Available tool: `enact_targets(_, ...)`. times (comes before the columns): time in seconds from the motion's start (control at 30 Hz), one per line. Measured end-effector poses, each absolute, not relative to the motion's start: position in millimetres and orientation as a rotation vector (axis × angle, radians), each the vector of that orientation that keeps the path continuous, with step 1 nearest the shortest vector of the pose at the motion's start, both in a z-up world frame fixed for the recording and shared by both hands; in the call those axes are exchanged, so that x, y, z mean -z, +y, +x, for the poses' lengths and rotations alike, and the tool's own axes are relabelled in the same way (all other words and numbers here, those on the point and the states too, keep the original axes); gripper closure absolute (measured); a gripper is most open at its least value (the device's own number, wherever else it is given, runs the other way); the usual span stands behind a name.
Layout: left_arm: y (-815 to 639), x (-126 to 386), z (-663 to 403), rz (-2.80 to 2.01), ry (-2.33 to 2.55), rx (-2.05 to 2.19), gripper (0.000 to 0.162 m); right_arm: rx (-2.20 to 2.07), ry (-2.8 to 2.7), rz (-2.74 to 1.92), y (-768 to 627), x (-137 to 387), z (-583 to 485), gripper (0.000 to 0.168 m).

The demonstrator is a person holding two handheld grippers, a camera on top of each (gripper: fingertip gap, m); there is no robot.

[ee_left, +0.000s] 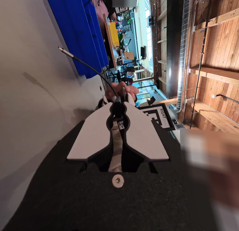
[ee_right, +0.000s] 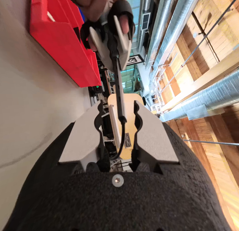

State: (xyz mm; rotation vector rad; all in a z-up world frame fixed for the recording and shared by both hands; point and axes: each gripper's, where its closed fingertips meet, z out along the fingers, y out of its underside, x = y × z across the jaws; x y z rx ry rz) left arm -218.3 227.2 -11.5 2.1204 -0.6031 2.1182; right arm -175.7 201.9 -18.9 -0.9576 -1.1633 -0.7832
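While your left tool (ee_left: pixel 118 105) clamps black adapter (ee_right: pixel 119 93) end, right tool (ee_right: pixel 117 108) gapes around it, untouched. Cable (ee_left: pixel 93 68) plug dangles free near blue bin (ee_left: pixel 77 30) above table (ee_left: pixel 25 82); thin grip may let adapter twist, slip.

Blue bins (ee_left: pixel 80 34) sit on the white table (ee_left: pixel 25 82), and a red bin (ee_right: pixel 60 43) rests on the same surface. Beyond stand a yellow bin (ee_left: pixel 114 34) on a wooden bench (ee_left: pixel 109 43), a wooden chair (ee_right: pixel 127 121), and silver ducts (ee_right: pixel 206 96) along timber boards.
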Motion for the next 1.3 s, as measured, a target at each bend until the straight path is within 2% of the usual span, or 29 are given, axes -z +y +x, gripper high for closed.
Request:
enact_targets(0.13,212.8,21.2,-211.1,2.068,-0.67,-2.038,0.152,0.849,-1.263,-0.834,205.0,29.1,-179.8,0.129)
enact_targets(0.17,210.6,23.9,-209.4,2.065,-0.688,-2.017,0.152,0.869,-1.267,-0.787,204.7,27.5,-180.5,0.135)
enact_targets(0.2,210.8,26.4,-207.0,2.068,-0.682,-2.004,0.152,0.884,-1.251,-0.721,201.3,22.1,-182.4,0.155)
enact_targets(0.23,211.8,26.1,-204.5,2.052,-0.653,-2.005,0.152,0.899,-1.265,-0.697,200.7,23.2,-182.5,0.16)
enact_targets(0.63,228.7,30.0,-199.6,2.055,-0.715,-1.952,0.152,0.92,-1.267,-0.582,189.2,32.3,-175.7,0.158)
enact_targets(1.0,233.4,36.3,-203.1,2.012,-0.748,-1.946,0.152,0.734,-1.278,-0.744,195.3,37.0,-178.2,0.16)
enact_targets(1.3,227.0,30.9,-212.6,2.017,-0.848,-1.876,0.152,0.831,-1.279,-0.662,200.7,33.8,-184.0,0.159)
